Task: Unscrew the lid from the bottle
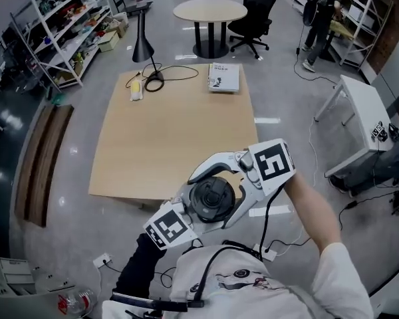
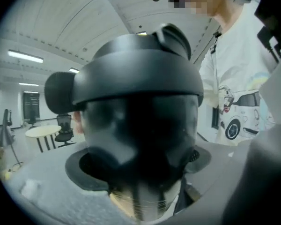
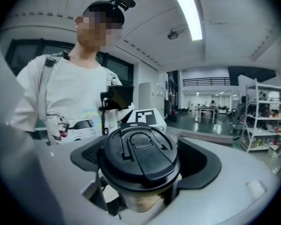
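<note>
Bearing square markers [image 1: 272, 162], left tongs [image 2: 138, 179] grip bottle [image 2: 136, 130], right tongs [image 3: 141, 170] straddle lid [image 3: 141, 154]

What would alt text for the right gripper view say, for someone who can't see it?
A black flip-top lid on a bottle sits between the two fingers of the right gripper, seen close up. Behind it stands a person in a white T-shirt, in a bright room with shelves.

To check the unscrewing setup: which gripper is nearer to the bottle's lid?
Right. The right gripper has its jaws around the lid; the left gripper grips the bottle below it.
</note>
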### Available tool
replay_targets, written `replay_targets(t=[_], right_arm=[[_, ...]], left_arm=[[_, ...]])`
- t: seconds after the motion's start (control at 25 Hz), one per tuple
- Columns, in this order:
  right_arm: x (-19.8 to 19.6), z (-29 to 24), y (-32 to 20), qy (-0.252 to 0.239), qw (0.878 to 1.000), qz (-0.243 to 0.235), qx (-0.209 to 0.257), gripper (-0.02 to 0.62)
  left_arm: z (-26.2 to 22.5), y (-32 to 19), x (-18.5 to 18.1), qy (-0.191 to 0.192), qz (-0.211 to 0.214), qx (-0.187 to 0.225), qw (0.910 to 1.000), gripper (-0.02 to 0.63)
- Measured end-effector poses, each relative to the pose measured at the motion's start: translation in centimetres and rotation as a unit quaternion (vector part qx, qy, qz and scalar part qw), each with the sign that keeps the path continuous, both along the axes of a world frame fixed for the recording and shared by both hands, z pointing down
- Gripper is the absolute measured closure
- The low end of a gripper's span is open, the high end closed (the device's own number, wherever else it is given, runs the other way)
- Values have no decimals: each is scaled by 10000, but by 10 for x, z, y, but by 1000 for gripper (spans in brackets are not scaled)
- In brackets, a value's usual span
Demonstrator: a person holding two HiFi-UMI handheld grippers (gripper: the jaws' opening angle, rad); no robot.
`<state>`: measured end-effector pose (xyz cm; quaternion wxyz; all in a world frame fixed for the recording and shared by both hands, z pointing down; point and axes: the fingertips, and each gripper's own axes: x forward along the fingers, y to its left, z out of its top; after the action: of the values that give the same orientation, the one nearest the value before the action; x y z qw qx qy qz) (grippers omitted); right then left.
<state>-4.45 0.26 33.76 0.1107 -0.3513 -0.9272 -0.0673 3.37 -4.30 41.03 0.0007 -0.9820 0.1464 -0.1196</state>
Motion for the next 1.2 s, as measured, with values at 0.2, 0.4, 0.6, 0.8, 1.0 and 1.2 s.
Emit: replay_targets(t=[0.2,0.4,0.6,0.8,1.0,1.2], right_arm=[[6,-9,19,327,9967,-644,-368,117],[-2,-19,-20,-177,9889,1462,-211,11],[-8,-23,-53,-706,9419,3229,-589,18],[-24,-14,-27,-568,9742,2086,-645,130],[-11,-5,-1,-62,9958,313,-856,130],[-11,-17,2,-313,9924,-39,-1189,130]], left_arm=[[-16,26,10,506,718,-230,9959,179],[-18,-13,-20,401,-631,-18,9972,179],[-9,-48,-51,-726,-2491,738,9629,178],[-8,-31,-38,-414,-1833,466,9811,178],[-1,8,-15,94,217,61,9997,178],[-5,18,-15,338,526,-120,9980,178]])
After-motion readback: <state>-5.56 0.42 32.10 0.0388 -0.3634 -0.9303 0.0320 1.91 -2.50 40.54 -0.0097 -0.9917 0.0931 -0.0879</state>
